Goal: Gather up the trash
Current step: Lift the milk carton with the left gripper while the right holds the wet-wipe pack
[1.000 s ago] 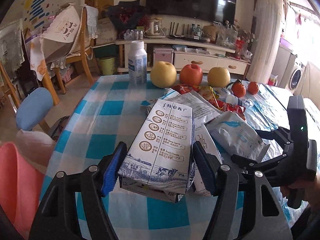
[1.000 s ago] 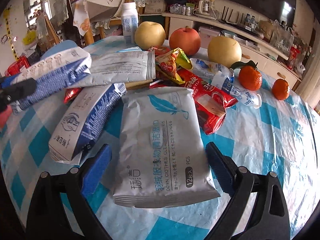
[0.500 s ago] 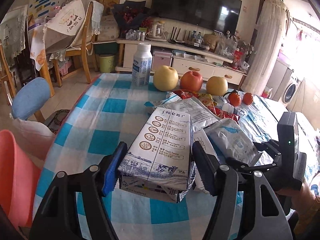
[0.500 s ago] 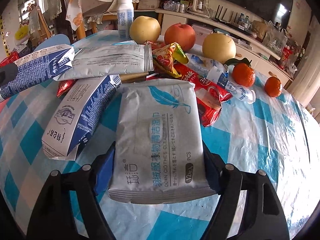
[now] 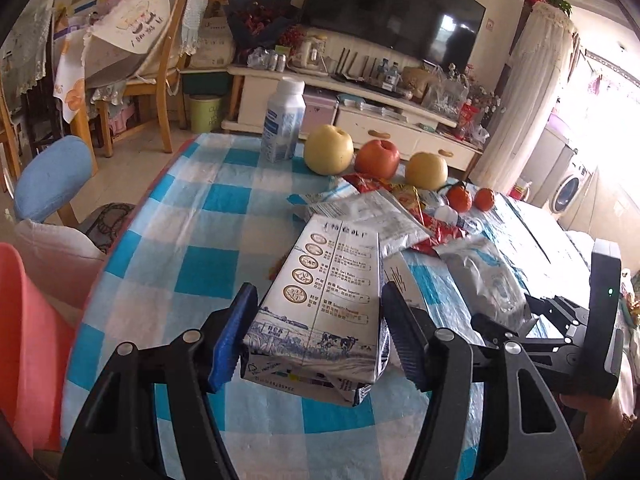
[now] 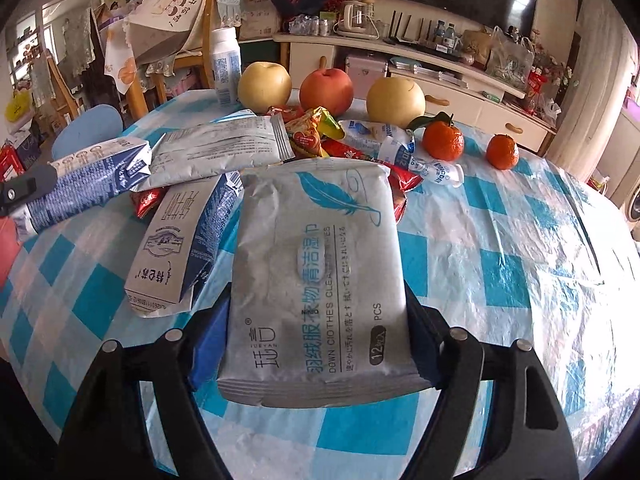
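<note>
A living room with a dark television and a low white cabinet lies behind a table [image 5: 168, 248] under a blue-and-white checked cloth.

Two pieces of trash are already in hand at the near edge. The milk carton [image 5: 328, 304] sits between the jaws of the left gripper [image 5: 316, 336], its long axis running straight away from the gripper toward the far edge. The jaws are closing, both blue pads against the carton's sides, and its near end appears raised off the cloth. The wipes pack [image 6: 320, 280] lies the same way in the right gripper [image 6: 316, 344], lengthwise along the fingers, clamped at its near end by jaws set wide across its full width. In the left view the right gripper shows beside the near right edge.

What remains lies beyond both grippers, toward the middle of the table. A second milk carton [image 6: 180, 248] lies flattened just left of the wipes pack, closest to the right gripper. Past it are one grey foil pouch [image 6: 216, 148], several red and yellow snack wrappers [image 6: 312, 132] too overlapped to count, and one crumpled clear bottle [image 6: 400, 148].

Along the far edge stand one white bottle [image 5: 282, 122], two yellow pears [image 5: 328, 150], one red apple [image 5: 377, 158] and two tangerines [image 5: 459, 199].
</note>
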A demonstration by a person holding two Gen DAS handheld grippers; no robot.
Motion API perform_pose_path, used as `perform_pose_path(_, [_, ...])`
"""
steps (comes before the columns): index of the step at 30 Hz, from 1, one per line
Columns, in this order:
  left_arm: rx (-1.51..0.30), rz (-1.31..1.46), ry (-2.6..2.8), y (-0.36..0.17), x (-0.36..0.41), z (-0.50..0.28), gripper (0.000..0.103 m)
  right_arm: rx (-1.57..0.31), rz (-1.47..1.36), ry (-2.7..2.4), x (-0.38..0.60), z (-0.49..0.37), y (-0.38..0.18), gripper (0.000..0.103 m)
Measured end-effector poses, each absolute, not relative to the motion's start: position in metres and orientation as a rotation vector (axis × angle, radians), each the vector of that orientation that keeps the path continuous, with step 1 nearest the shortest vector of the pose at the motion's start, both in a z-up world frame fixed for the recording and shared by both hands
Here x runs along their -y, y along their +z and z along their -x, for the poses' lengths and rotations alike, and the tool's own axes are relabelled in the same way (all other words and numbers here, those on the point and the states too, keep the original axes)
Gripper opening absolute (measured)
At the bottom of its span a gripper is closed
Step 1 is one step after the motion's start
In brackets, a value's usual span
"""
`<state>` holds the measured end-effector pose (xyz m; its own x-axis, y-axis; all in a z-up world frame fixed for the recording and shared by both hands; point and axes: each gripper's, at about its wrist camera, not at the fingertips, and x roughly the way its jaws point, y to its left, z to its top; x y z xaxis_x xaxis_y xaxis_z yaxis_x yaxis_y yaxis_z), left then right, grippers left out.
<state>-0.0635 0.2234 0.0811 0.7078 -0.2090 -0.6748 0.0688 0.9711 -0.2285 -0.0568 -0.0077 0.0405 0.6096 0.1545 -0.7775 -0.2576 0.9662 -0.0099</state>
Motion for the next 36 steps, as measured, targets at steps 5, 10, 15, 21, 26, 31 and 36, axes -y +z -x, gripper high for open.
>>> perform_pose_path(5, [-0.86, 0.118, -0.179, 0.06, -0.207, 0.055, 0.065, -0.883, 0.137, 0.244, 0.001, 0.068, 0.043, 0.077])
perform_pose_path(10, [-0.866, 0.08, -0.156, 0.053, -0.201, 0.05, 0.074, -0.887, 0.144, 0.244, -0.002, 0.076, 0.042, 0.077])
perform_pose_path(15, [-0.892, 0.085, -0.088, 0.044, -0.208, 0.038, 0.081, -0.884, 0.144, 0.256, -0.005, 0.08, 0.045, 0.077])
perform_pose_path(21, [-0.924, 0.23, -0.063, 0.035, -0.234, 0.028, 0.09, -0.88, 0.159, 0.269, -0.011, 0.083, 0.045, 0.077])
perform_pose_path(26, [-0.957, 0.285, -0.053, 0.024, -0.242, 0.019, 0.09, -0.874, 0.164, 0.282, -0.012, 0.084, 0.044, 0.077])
perform_pose_path(31, [-0.967, 0.409, -0.04, 0.021, -0.257, 0.021, 0.09, -0.868, 0.159, 0.297, -0.011, 0.085, 0.044, 0.077])
perform_pose_path(36, [-0.953, 0.48, 0.007, 0.024, -0.272, 0.03, 0.09, -0.869, 0.175, 0.324, -0.016, 0.085, 0.041, 0.077])
